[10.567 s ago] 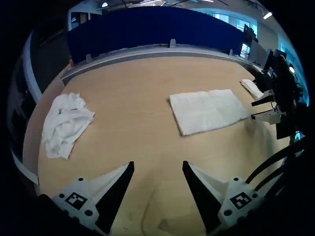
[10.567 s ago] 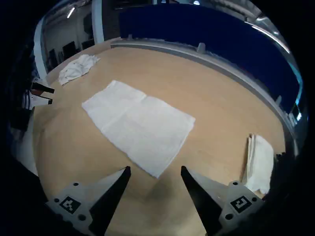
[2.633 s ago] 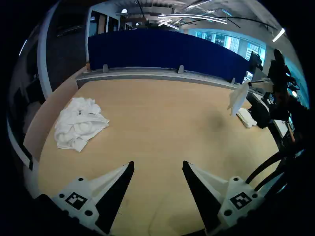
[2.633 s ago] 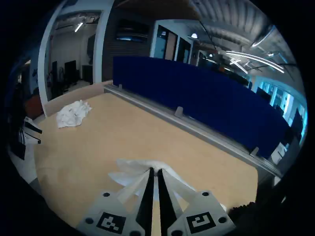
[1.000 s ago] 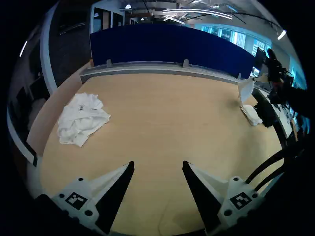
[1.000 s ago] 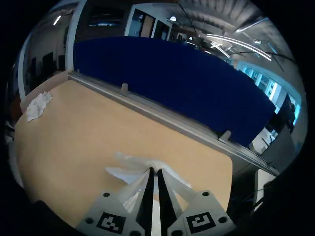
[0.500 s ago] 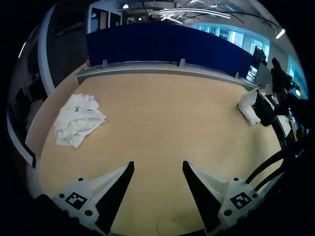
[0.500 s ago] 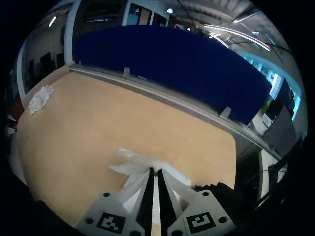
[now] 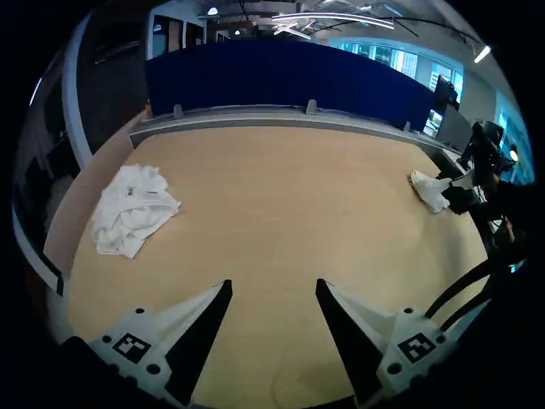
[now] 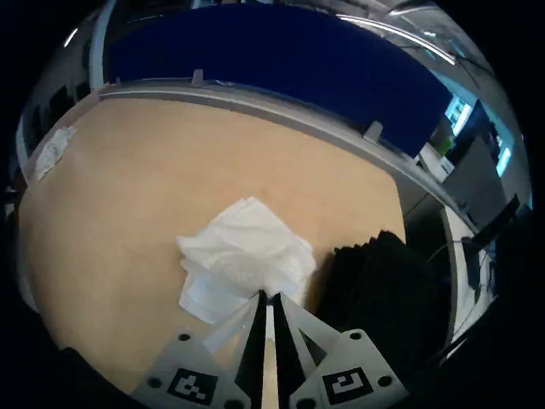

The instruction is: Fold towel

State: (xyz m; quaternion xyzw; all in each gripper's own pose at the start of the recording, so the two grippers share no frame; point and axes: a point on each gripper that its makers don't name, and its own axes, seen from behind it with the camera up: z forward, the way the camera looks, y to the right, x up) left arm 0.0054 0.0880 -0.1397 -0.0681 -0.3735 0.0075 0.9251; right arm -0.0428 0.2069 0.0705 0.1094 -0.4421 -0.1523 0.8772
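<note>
A folded white towel (image 10: pixel 245 252) lies on top of another folded towel (image 10: pixel 201 296) near the wooden table's (image 10: pixel 136 177) right edge. My right gripper (image 10: pixel 268 296) is shut on the near edge of the top towel. In the left gripper view the same towel (image 9: pixel 428 189) shows small at the far right, with the right gripper (image 9: pixel 458 198) beside it. My left gripper (image 9: pixel 272 290) hangs open over bare table (image 9: pixel 286 191) near the front edge, holding nothing.
A crumpled pile of white towels (image 9: pixel 133 218) lies at the table's left side, seen far off as the pile (image 10: pixel 51 153) in the right gripper view. A blue divider (image 9: pixel 272 75) lines the back edge. A black object (image 10: pixel 381 286) stands just beyond the table's right edge.
The right gripper has come down with the folded towel, which now rests on the stack at the table's right edge. The left gripper has barely moved.
</note>
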